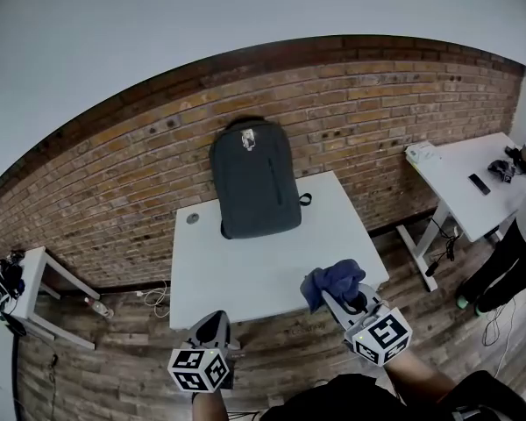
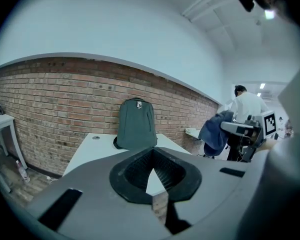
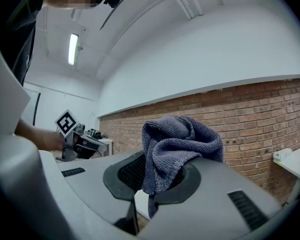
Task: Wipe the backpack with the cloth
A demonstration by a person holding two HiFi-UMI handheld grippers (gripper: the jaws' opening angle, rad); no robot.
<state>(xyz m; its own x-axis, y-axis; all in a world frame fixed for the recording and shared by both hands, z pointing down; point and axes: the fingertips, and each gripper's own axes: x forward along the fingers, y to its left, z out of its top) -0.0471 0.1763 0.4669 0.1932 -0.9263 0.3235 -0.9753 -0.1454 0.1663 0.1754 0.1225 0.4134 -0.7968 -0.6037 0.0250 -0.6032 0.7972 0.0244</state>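
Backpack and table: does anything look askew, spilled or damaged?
Nothing stands out. The backpack stands upright at the back of the table by the brick wall. The cloth is bunched in the right gripper; the left gripper is shut, empty.

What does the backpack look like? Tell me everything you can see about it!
The backpack is dark grey, smooth-looking fabric. It stands upright at the back of the white table, seemingly leaning on the brick wall. It has a small pale tag near the top, a zip down its front and a strap loop poking out on one side. Nothing else touches it.
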